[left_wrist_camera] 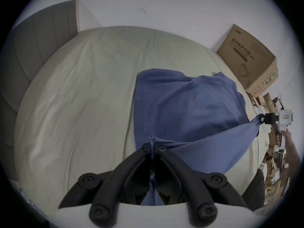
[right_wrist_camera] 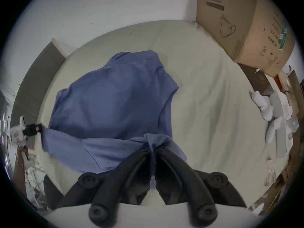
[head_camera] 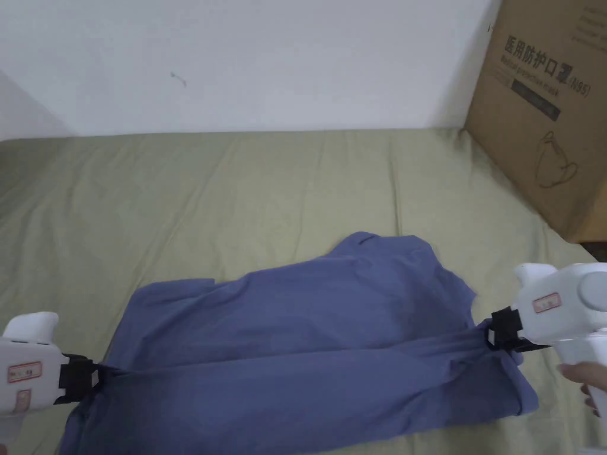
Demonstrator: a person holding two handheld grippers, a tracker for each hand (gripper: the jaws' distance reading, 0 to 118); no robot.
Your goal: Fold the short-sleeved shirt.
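While the crumpled blue short-sleeved fabric shirt (head_camera: 308, 349) is spread across the pale green sheet-covered bed (head_camera: 237, 183), its near edge is lifted and drawn taut between two hand-held tools. At the far left of the head view, the white-bodied left gripper with black jaws (head_camera: 95, 376) is seen with a red-bordered sticker on its body; the writing on it is too small to be made out. In the left gripper view its jaws (left_wrist_camera: 153, 146) are closed together, with a bunched strip of blue cloth pinched between them and running down through the gap. Toward the middle, the far part of the shirt lies flat on the bed. At the right, the white-bodied right gripper with black jaws (head_camera: 495, 332) carries a similar illegible sticker and is held by a hand (head_camera: 587, 379). In the right gripper view its jaws (right_wrist_camera: 153, 146) are likewise pressed together on a gathered knot of the shirt. At the far right, a large brown cardboard box (head_camera: 545, 112) stands on the bed's edge against the white wall (head_camera: 267, 59); printed characters and a line drawing of a face mask are noted on its side.
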